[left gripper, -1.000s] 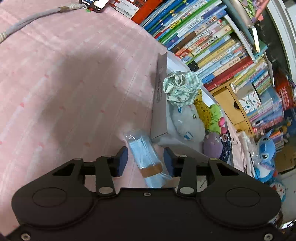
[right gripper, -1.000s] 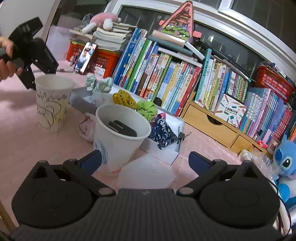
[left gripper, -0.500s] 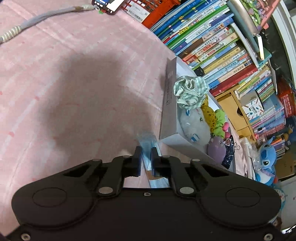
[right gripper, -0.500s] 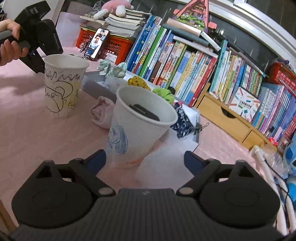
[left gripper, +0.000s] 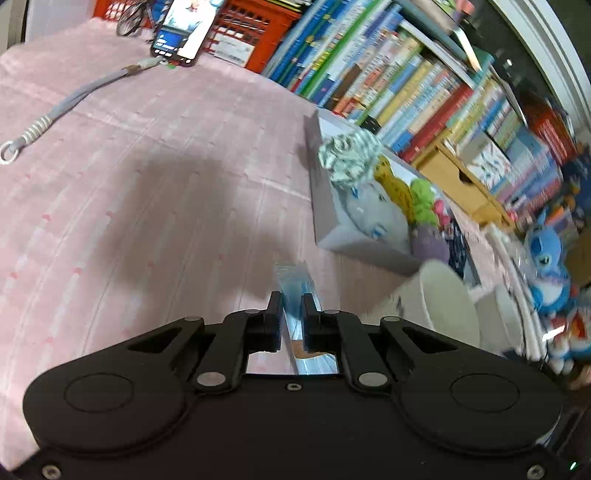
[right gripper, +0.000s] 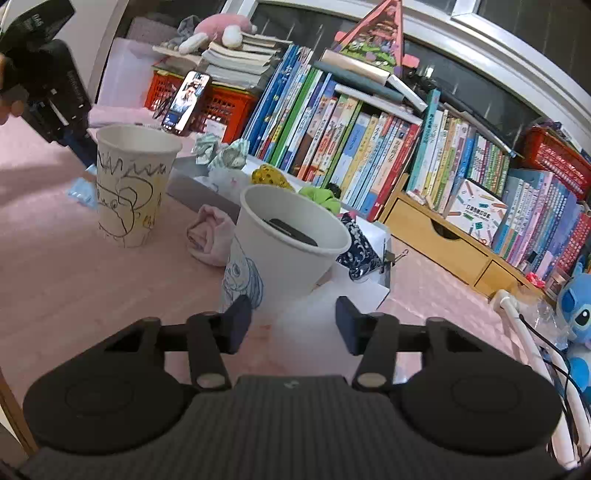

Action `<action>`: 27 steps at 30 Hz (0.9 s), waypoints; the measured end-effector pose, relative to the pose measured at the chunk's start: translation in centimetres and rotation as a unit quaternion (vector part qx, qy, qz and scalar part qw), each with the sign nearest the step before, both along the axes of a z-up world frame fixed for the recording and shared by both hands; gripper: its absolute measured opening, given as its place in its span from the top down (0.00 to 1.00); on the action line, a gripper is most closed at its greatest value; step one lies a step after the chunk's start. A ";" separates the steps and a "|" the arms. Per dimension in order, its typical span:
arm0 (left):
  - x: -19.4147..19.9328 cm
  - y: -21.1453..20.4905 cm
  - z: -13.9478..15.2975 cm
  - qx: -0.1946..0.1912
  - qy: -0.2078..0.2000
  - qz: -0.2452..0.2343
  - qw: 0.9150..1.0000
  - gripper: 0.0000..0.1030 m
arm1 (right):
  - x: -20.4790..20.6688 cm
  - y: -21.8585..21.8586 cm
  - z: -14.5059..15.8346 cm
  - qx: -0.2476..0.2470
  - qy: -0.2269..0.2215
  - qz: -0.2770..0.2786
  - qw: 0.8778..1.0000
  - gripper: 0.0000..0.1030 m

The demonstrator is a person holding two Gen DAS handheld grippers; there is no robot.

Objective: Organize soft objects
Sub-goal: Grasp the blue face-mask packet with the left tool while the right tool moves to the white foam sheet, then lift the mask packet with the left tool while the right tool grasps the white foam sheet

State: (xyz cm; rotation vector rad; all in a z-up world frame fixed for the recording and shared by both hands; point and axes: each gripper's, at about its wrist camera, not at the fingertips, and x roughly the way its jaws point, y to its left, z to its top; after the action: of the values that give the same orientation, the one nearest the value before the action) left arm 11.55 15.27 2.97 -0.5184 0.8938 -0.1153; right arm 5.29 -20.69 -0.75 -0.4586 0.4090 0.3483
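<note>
- Left gripper pinched on a blue packet in clear wrap; grip taken low on the packet, upper end sticking out ahead of the fingers, probably so that end can go into a container first.
- Packet lifted clear of the pink cloth, near the corner of the grey tray.
- Tray already packed with soft toys and a checked scrunchie, so likely the sorting spot.
- Right gripper half spread, jaws just been closing; a pale blurred shape between them, too hazy to identify, contact with the pads not clear.
- Cup with blue drawing just ahead of the right gripper, something dark inside; second scribbled cup further left; pink cloth bundle between the two.
- Surface: pink cloth with faint stripes, a phone propped at the far edge.
- Room: long row of books, red baskets, a wooden drawer unit, a blue plush at the right edge.
</note>
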 end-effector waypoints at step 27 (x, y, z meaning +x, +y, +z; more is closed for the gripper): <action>-6.8 -3.6 0.5 0.129 -0.072 -0.042 0.988 0.49 | -4.6 0.0 -0.6 0.052 0.033 0.016 0.998 0.39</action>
State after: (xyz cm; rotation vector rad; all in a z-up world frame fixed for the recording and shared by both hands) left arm 4.77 11.65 3.46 -0.2278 0.7758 -0.1101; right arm 0.74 -20.70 -1.37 -0.3527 0.4464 0.4150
